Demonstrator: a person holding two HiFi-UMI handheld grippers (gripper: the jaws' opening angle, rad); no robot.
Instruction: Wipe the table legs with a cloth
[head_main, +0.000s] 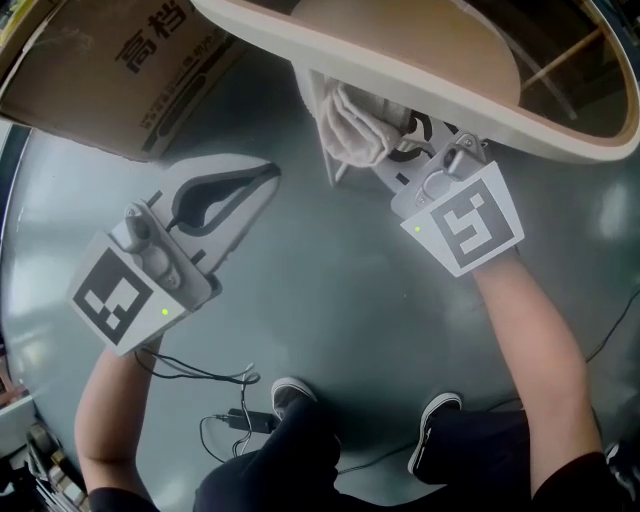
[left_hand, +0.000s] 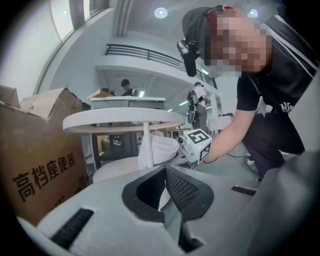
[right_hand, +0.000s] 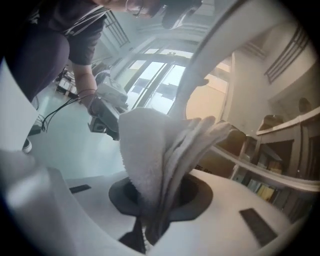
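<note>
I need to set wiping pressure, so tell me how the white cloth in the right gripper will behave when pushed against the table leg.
Probably floppy: the cloth bunches in soft folds above the right gripper, so it should mould round the thin table leg. Likely light, and its towel-like nap should grip rather than slide.
</note>
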